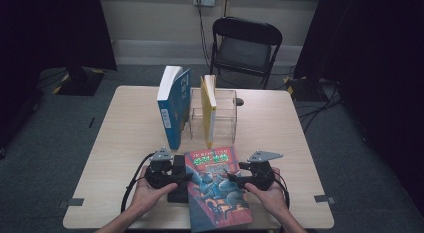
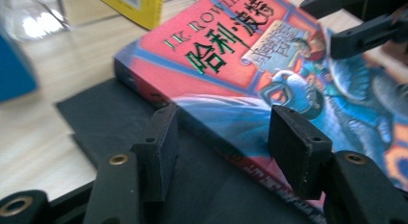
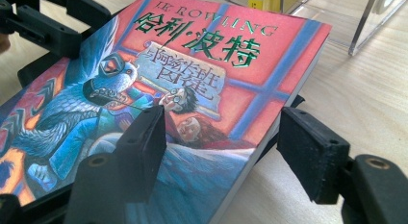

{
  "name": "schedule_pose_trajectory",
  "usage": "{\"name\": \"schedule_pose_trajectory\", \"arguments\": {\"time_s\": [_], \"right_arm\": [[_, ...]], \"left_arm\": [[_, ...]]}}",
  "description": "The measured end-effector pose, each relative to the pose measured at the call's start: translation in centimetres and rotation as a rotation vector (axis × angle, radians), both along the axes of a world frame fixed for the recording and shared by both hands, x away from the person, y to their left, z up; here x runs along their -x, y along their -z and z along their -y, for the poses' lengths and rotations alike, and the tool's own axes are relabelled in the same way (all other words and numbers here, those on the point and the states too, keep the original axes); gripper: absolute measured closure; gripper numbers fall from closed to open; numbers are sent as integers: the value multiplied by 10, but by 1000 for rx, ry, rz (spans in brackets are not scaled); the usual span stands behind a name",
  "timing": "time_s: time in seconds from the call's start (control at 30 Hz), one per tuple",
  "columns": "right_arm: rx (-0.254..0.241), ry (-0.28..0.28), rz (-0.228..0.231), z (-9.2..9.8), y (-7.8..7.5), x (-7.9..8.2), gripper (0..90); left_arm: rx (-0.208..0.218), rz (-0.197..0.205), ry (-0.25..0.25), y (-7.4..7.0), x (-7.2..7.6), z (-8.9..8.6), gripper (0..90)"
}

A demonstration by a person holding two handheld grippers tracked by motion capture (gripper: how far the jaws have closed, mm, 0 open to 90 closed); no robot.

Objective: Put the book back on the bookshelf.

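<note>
High view: the red book [image 1: 216, 188] lies flat between the left gripper [image 1: 184, 177] and right gripper [image 1: 233, 179]; each should straddle its edge squarely before lifting. Left gripper view: jaws spread astride the spine, over a black pad [image 2: 110, 123], pinching nothing. Right gripper view: jaws spread astride the page edge, clamping nothing

The book [image 1: 216, 188] showed red with blue bands and green lettering. It lay on a black mat [image 1: 178, 185]. The worktop [image 1: 125, 138] was pale wood.
</note>
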State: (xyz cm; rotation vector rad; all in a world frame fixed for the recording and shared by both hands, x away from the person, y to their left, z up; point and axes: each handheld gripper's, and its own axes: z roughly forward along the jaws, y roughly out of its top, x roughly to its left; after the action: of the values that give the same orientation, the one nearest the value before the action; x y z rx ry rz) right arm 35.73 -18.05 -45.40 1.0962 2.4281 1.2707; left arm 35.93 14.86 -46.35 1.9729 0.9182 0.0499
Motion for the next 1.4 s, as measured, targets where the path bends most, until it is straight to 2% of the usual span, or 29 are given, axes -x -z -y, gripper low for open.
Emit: {"name": "schedule_pose_trajectory", "arguments": {"time_s": [0.07,0.23,0.37,0.4,0.47,0.5,0.6,0.67,0.73,0.83,1.07,1.2,1.3,1.4], "right_arm": [[2,4,-1,0,0,2,353],[17,6,-9,1,-2,10,396],[32,9,-14,2,-4,17,399],[30,8,-16,3,-4,19,400],[23,7,-14,5,-3,23,400],[18,8,-7,6,-2,25,400],[11,6,-2,7,-1,24,365],[7,17,-9,8,0,21,289],[-5,18,-26,9,2,18,273],[-17,21,-40,8,3,15,257],[-38,3,-80,5,6,7,206],[-60,3,-124,10,9,3,181],[-71,4,-136,11,10,4,185],[-57,6,-131,10,8,5,205]], "left_arm": [[-7,9,5,0,0,1,418],[-32,13,8,-2,-2,4,409],[-78,56,6,-6,-5,13,404],[-78,71,1,-6,-6,16,404],[-74,75,5,-5,-8,17,396],[-72,68,4,-5,-8,16,396],[-59,15,12,-5,-6,14,395],[-57,8,40,-5,0,11,396],[-34,3,51,-4,7,9,415],[-29,-7,62,-3,10,8,405],[-39,-5,45,-3,11,13,376],[-25,-8,52,-2,10,15,390],[-21,-6,54,-2,10,14,393],[-22,-6,55,-2,10,14,392]]}}
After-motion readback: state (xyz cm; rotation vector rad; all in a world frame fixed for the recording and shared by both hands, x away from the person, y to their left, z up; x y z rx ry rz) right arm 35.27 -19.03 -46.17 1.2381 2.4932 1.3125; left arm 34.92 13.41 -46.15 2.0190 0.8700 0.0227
